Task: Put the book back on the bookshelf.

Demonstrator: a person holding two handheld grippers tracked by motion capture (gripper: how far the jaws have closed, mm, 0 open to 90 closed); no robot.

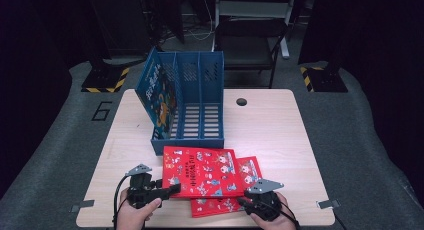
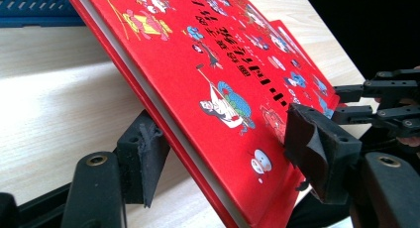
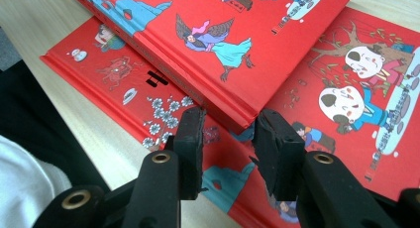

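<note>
A red picture book (image 1: 202, 171) lies tilted, its left edge raised off the table, overlapping a second red book (image 1: 235, 204) flat beneath it.

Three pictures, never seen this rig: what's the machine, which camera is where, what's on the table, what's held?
No robot: a person holds a hand-held gripper in each hand. The high view looks down on the table; the other two cameras ride on the grippers and look along their black jaws. On the table stands a blue file rack with a blue book in its left slot. In front lie two red books, overlapping. The left hand-held gripper has the top red book tilted up between its jaws, one above, one below. The right hand-held gripper hovers open at that book's corner, over the lower red book.
</note>
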